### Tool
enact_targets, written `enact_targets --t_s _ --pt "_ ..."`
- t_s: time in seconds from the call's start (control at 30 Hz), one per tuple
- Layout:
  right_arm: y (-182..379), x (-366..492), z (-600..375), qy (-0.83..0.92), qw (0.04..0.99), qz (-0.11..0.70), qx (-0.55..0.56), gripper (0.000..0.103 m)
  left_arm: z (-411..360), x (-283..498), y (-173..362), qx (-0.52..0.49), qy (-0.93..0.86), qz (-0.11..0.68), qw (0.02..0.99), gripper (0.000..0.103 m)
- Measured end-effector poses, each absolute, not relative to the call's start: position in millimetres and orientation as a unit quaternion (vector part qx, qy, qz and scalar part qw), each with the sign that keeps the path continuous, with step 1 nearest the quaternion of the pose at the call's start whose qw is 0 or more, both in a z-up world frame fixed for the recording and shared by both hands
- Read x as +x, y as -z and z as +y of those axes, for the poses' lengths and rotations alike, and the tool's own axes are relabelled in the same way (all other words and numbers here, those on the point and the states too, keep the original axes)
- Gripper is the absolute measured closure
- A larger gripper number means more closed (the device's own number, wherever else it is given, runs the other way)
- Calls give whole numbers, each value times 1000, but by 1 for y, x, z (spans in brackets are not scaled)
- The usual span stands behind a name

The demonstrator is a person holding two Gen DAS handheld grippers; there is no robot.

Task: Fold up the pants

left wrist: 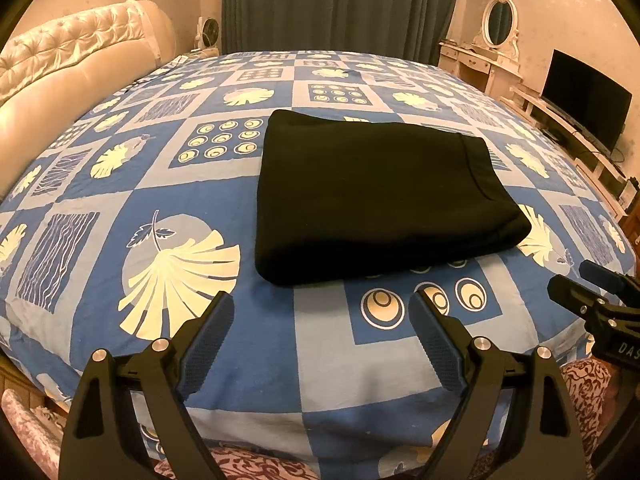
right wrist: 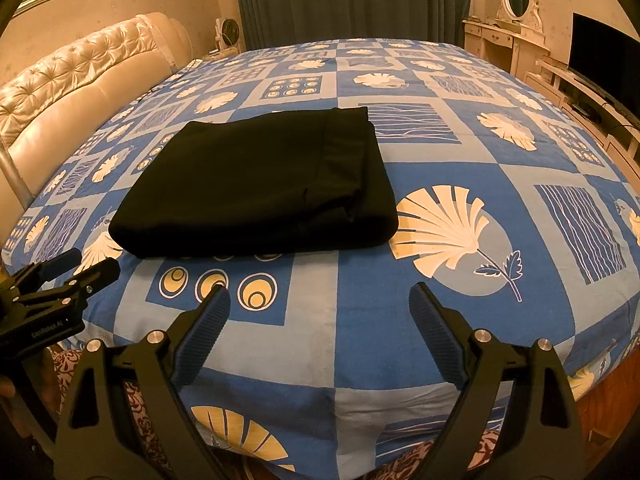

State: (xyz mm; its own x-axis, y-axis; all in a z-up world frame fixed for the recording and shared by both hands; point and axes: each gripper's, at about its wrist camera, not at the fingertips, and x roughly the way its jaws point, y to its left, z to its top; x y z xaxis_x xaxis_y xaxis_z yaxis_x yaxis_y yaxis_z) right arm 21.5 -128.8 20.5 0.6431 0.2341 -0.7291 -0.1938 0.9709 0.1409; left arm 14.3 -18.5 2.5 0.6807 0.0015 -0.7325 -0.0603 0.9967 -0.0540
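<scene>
Both tongs hang spread wide and empty over the near edge of the bed (left wrist: 328, 360): the left tongs (left wrist: 322, 310) and the right tongs (right wrist: 320, 300) touch nothing. The black pants (left wrist: 372, 192) lie just beyond them as a neat folded rectangle, flat on the blue patterned cover, hem band on the right side. The fold looks finished, so the sound course is to keep the tongs clear of the cloth, or only press the near edge flat if it lifts.

A bed (left wrist: 120, 184) in a blue patterned cover carries black folded pants (left wrist: 372, 192) mid-surface.
</scene>
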Motion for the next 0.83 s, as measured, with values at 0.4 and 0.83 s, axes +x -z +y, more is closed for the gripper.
enact_targets --t_s 0.4,0.83 --pt "-18 22 -128 -120 905 408 24 12 -19 15 -7 -28 -82 412 907 15" --pt "-26 77 -188 -62 920 385 24 12 72 63 -43 -36 -85 378 921 15"
